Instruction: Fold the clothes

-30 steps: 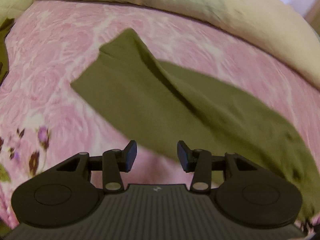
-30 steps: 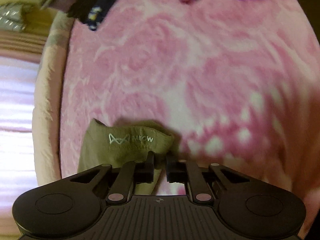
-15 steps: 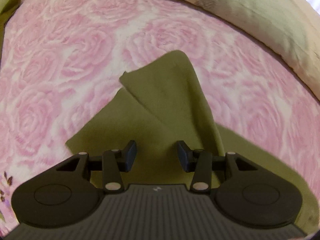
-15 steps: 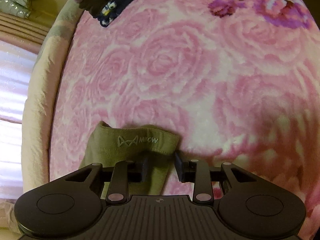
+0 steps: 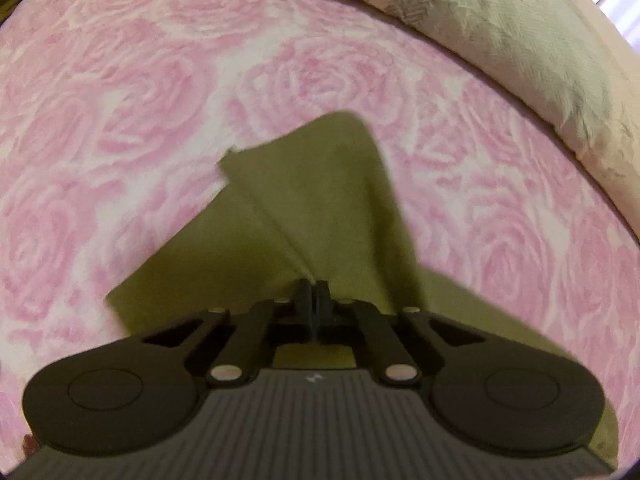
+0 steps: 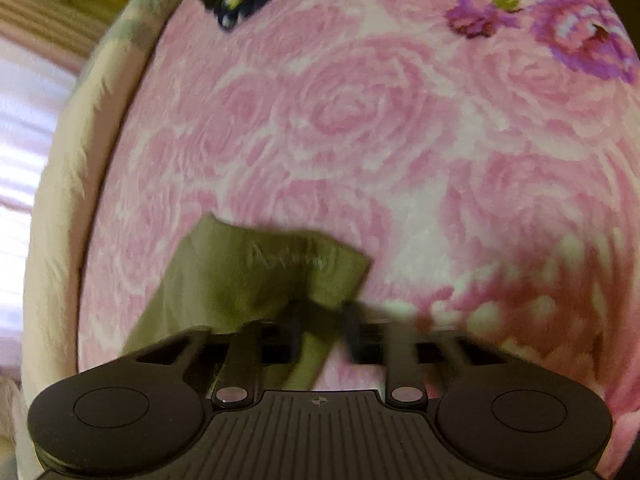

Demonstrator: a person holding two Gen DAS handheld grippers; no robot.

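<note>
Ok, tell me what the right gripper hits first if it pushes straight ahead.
Probably the olive garment: the right gripper has its jaws apart around the near edge. Past it lies the pink rose blanket. The picture is blurred, so depth is uncertain.

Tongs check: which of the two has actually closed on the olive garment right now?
The left tongs: they are pinched shut on a raised fold of the olive garment. The right tongs stand open and blurred, one finger over the garment's printed edge, nothing clamped.

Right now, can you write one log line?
left gripper: shut on green garment | right gripper: open over its hem | pink blanket underneath
</note>
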